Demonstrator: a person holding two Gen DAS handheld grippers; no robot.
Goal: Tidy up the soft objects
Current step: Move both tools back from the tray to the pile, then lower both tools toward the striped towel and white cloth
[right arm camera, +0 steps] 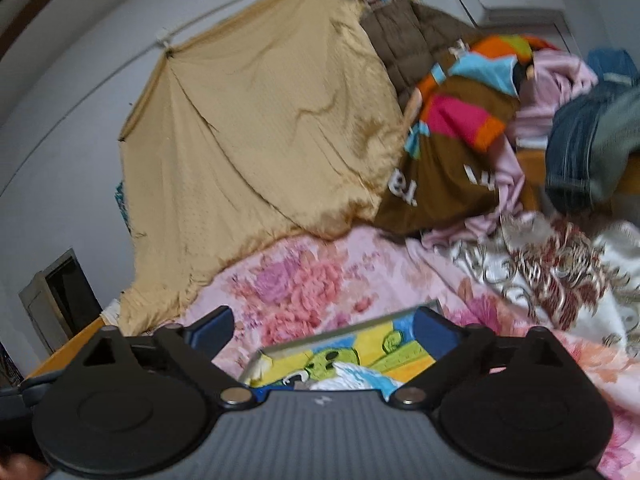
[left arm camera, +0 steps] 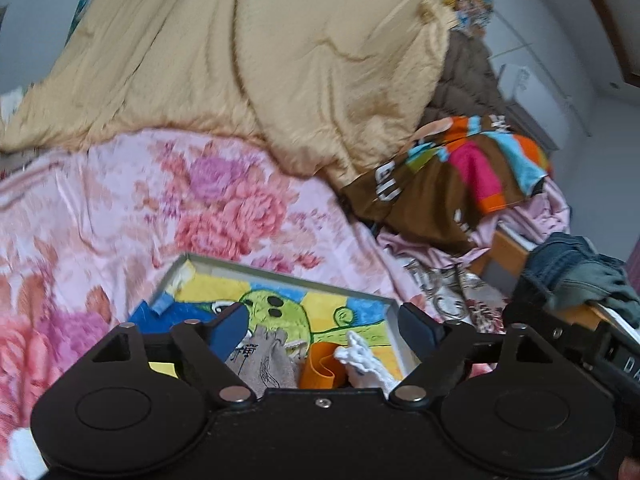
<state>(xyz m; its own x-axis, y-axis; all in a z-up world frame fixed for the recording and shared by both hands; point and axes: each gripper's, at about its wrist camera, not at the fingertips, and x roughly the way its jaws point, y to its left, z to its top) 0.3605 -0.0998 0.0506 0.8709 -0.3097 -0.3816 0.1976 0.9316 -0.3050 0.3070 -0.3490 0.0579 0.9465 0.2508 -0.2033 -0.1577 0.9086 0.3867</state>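
**Two empty grippers above the tray**

Both tools hang spread and hold nothing: left gripper, right gripper. Below the left one lie a grey sock, an orange piece and a white cloth, all inside the shallow tray on the floral bedspread. Likely next: pinch one item, clearing the tray's rim. Open bedspread lies beyond.

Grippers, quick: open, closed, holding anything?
Left gripper: open, holding nothing, above the small items in the cartoon-printed tray.
Right gripper: open, holding nothing, above the same tray.
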